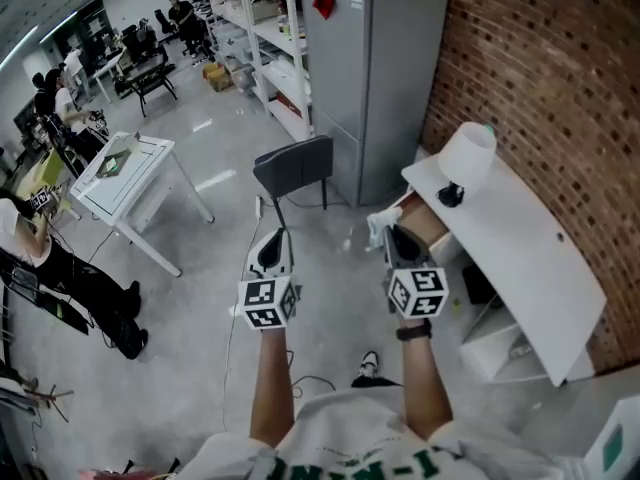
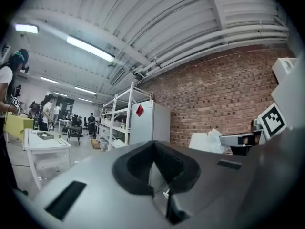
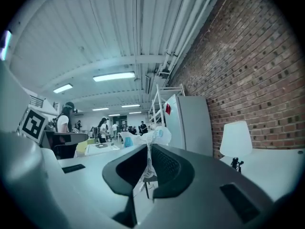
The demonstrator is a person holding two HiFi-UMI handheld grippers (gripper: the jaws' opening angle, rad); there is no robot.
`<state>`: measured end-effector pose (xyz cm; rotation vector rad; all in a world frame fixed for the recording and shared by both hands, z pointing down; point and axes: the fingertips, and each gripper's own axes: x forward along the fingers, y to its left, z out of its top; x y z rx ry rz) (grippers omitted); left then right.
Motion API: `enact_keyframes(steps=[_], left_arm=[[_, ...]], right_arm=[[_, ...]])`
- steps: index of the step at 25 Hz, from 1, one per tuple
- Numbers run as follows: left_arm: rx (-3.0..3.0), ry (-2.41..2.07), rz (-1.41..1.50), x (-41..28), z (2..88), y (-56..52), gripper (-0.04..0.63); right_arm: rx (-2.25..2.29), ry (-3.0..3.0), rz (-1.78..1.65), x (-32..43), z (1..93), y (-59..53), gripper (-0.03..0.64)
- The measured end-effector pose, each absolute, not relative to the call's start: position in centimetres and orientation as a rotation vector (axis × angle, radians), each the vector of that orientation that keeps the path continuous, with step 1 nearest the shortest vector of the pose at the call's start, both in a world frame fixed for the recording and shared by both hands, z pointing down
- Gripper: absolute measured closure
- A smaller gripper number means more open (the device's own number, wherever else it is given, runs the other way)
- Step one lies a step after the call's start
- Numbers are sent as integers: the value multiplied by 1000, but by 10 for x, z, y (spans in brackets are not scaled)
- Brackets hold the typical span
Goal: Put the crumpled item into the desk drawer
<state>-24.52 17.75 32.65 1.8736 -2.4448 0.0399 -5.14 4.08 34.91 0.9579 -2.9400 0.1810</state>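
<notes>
**A:** Any writing you can read?

**B:** Little. The tall grey cabinet (image 1: 385, 78), upper centre of the head view, has a red diamond label (image 1: 324, 0) and a white sheet beside it, both too small to read. Green letters run across the person's white shirt (image 1: 400, 465) at the bottom edge, cut off and upside down. The crumpled item (image 3: 155, 136) shows a blue print, but it is blurred.

**A:** What else is around?

**B:** A brick wall (image 1: 540, 78) fills the right side. Against it stands a white desk (image 1: 520, 258) with a white lamp (image 1: 470, 153) on its far end. A white table (image 1: 130, 173) stands at the left and a grey chair (image 1: 295, 168) at centre, in front of the cabinet. People sit and stand at the upper left.

**A:** And the tongs?

**B:** The right gripper (image 1: 392, 236) pinches the crumpled item, a white wad sticking up past its tips in mid-air. It is just left of the drawer (image 1: 428, 226), which shows brown under the desk's near end. The left gripper (image 1: 272, 243) has its tongs pressed together on nothing, low and left of centre, above bare floor. The chair stands beyond both grippers, apart from them.
</notes>
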Motion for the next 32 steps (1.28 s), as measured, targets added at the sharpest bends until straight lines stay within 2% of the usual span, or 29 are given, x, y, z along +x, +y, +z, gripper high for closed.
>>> enact_keyframes(steps=[5,11,16,32], left_arm=[[1905,-2464,28,-235,317,105,601],[1903,-2444,17,-216,326,49,601],[1959,-2402,154,-197,342,9,601],[2209,-2152,160,-142,354,-133,601]], right_arm=[[920,-2980,185,-58,343,-37,592],[836,-3013,191,-55,344,-73,592],[840,-2978,282,-45,376,-99,592],[1094,-2901,297,17,396,-201,592]])
